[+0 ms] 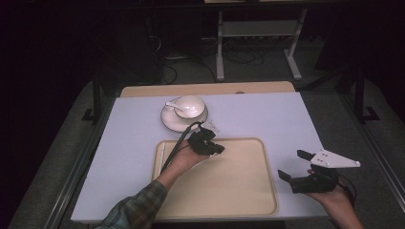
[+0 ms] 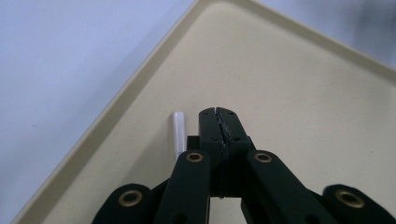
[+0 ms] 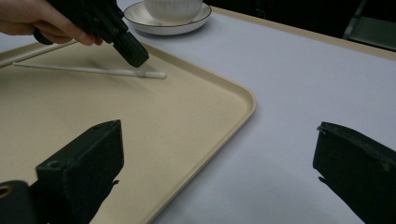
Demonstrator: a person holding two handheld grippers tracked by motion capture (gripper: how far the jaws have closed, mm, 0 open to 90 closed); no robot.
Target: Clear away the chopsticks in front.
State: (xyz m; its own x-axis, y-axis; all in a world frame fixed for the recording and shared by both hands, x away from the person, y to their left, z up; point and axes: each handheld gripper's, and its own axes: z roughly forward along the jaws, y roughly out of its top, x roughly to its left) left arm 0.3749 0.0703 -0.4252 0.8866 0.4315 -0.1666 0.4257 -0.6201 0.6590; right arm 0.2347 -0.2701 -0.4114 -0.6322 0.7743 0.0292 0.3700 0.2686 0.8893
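A beige tray (image 1: 248, 191) lies on the pale table cover. On it rests a thin white stick (image 3: 93, 70), seen in the left gripper view as a white stick end (image 2: 178, 133) just left of my jaws. My left gripper (image 1: 218, 149) is over the tray's far left part. Its jaws are pressed together with nothing between them, as the left gripper (image 2: 218, 112) view shows close up. From the right gripper view, the left gripper (image 3: 134, 55) tip hovers just above the stick. My right gripper (image 1: 292, 164) stands open and empty off the tray's right edge, with the right gripper (image 3: 217, 130) jaws wide apart.
A white bowl (image 1: 190, 105) with a spoon (image 1: 173, 105) sits on a saucer (image 1: 167, 121) behind the tray. A second white stick (image 3: 28, 55) lies along the tray's far rim. Pale table cover (image 1: 277, 119) extends to the right. Desk legs and cables stand beyond the table.
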